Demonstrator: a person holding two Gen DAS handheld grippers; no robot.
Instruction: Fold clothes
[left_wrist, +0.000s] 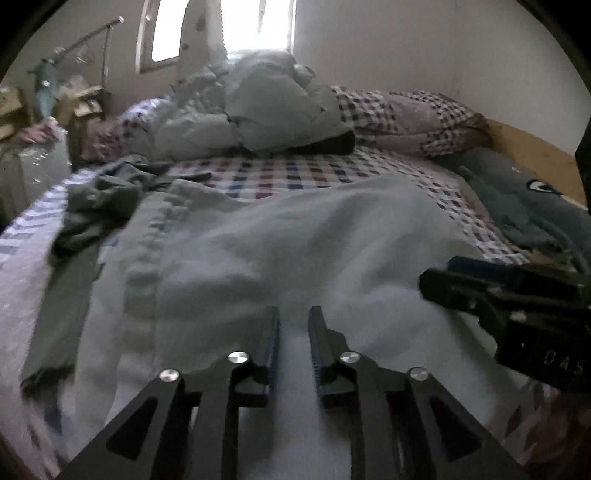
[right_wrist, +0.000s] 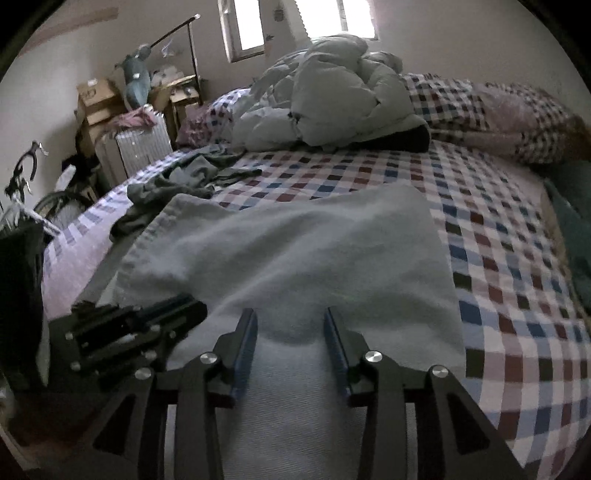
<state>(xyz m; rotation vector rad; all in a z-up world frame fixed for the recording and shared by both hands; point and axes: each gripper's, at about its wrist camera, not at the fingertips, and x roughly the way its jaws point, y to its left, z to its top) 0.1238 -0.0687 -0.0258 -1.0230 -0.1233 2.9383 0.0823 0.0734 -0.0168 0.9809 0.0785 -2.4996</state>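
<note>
A pale blue-grey garment lies spread flat on the checked bed sheet, its ribbed hem toward the left. My left gripper hovers over its near part with the jaws a narrow gap apart; the cloth shows below them and nothing is pinched. My right gripper stands beside it over the same garment, jaws wider apart and not pressing on any cloth. Each gripper shows in the other's view: the right one at the right edge, the left one at lower left.
A crumpled dark green garment lies at the left of the bed. A teal garment lies at the right edge. A bunched pale duvet and checked pillow fill the far end. Boxes and a bicycle stand left.
</note>
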